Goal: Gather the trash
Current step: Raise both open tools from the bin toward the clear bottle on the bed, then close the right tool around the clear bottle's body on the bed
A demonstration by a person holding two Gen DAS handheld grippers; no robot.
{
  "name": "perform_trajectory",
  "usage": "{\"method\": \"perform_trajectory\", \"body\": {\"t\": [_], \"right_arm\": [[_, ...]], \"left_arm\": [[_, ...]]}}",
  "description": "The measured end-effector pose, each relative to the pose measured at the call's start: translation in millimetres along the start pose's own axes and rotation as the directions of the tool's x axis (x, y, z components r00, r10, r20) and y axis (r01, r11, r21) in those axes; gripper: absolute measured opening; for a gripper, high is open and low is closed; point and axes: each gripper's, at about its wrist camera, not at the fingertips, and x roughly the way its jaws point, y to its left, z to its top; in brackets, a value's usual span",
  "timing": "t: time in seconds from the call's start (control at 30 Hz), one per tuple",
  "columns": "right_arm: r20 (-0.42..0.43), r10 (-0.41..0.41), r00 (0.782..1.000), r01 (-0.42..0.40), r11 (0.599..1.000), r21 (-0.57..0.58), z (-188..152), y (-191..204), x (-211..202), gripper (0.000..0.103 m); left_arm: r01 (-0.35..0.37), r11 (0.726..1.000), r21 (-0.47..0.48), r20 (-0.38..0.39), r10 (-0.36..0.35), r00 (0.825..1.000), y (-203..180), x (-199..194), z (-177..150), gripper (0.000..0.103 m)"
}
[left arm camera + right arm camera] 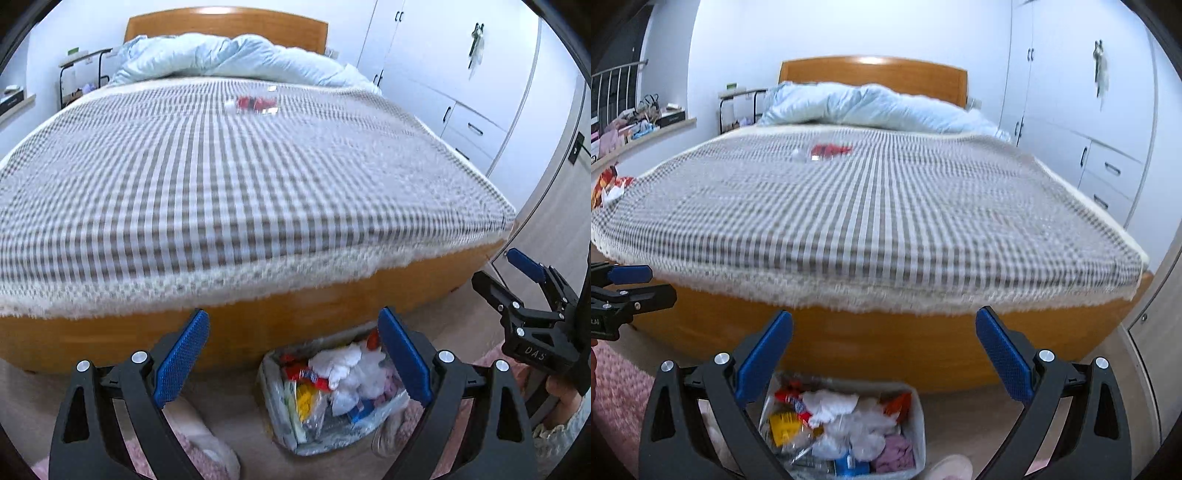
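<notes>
Two grippers hang at the foot of the bed, both spread wide with nothing between their blue pads: the left gripper and the right gripper. Directly below them on the floor stands the trash bin, lined with clear plastic and already heaped with tissues and coloured wrappers. The remaining trash on the checked bedcover, a red wrapper with a small white scrap beside it, lies well apart from both tools, toward the rumpled blue duvet. A further red-and-orange wrapper shows at the bed's left edge in the right wrist view only. Probable hazards: the thin, flat wrapper may slide on the cloth instead of entering the jaws, or the pads may pinch the bedcover along with it and drag the fabric. Because the bin is nearly full, a piece released from height may land on the heap and roll onto the floor. Both views are motion-blurred, so the wrapper's exact outline cannot be determined.
</notes>
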Motion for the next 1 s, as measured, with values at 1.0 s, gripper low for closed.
{"method": "perform_trajectory", "body": {"t": [1.0], "right_arm": [[0.312,-0.096,0.945,0.062,0.991,0.117,117.7,-31.4,56.7,0.095]], "left_arm": [[-0.042,0.999,-0.031,0.336,0.05,0.94,7.1,29.2,147.6,0.095]]}}
